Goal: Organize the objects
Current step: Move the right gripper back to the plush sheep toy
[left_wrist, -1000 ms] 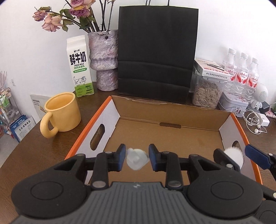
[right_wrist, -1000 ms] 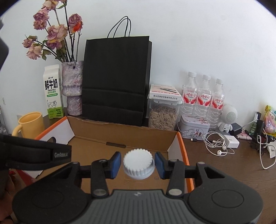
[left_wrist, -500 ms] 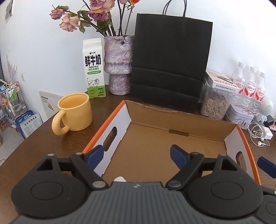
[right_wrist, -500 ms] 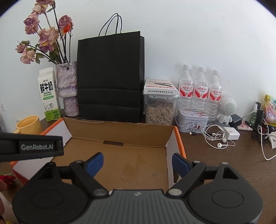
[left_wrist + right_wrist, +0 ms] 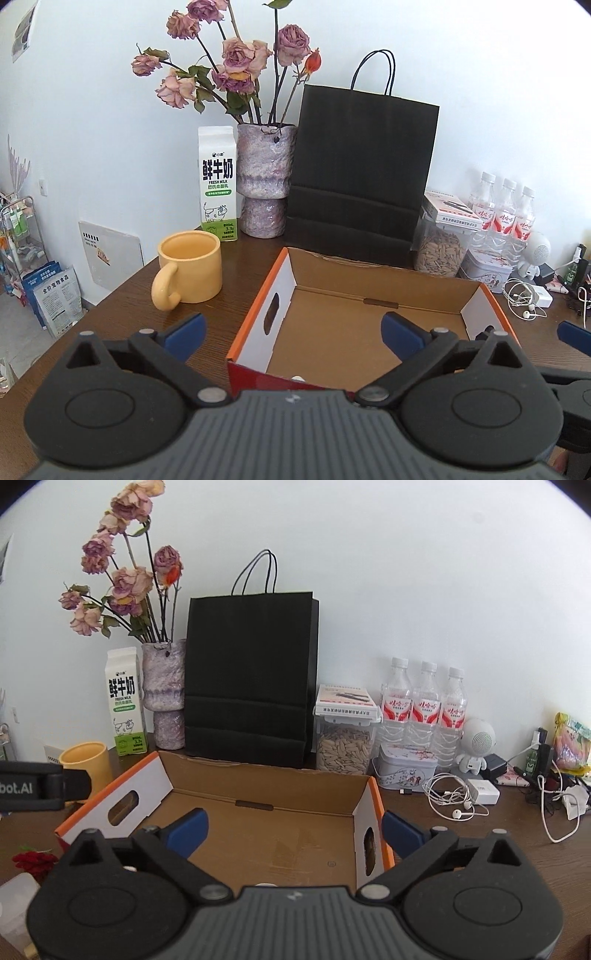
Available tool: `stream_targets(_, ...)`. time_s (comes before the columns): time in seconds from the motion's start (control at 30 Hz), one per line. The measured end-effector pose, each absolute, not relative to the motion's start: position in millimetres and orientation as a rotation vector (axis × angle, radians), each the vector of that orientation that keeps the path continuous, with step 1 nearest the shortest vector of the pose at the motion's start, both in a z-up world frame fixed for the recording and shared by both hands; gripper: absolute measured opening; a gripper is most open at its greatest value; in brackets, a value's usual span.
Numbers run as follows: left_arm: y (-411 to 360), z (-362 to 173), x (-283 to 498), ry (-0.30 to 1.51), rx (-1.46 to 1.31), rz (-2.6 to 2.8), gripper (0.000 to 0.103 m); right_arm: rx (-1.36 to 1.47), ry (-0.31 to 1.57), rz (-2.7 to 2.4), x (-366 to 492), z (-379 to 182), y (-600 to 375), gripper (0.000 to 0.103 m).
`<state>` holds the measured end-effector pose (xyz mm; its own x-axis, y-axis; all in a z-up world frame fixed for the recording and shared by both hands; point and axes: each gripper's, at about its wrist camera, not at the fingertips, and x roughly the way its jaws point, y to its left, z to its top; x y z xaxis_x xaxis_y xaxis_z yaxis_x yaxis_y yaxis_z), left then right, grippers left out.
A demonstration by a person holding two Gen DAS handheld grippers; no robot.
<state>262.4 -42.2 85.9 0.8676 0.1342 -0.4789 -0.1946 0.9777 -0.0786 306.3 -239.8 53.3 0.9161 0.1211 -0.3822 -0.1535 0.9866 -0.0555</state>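
Drop step done: L gripper (image 5: 291, 328) & R gripper (image 5: 293, 829), jaws just opened wide, empty, over box (image 5: 373, 334); white bit (image 5: 297, 378) probably dropped item; next fetch another.

Both wrist views look slightly downward across the cardboard box (image 5: 369, 332) toward the wall.
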Motion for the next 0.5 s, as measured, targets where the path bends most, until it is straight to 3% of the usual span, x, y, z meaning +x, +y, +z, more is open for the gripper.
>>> stream_targets(0.5,2.8,64.5,161.4,0.456,-0.074,0.136,0.103,-0.159,0.351,0.207,180.2,39.7,-237.0,0.103)
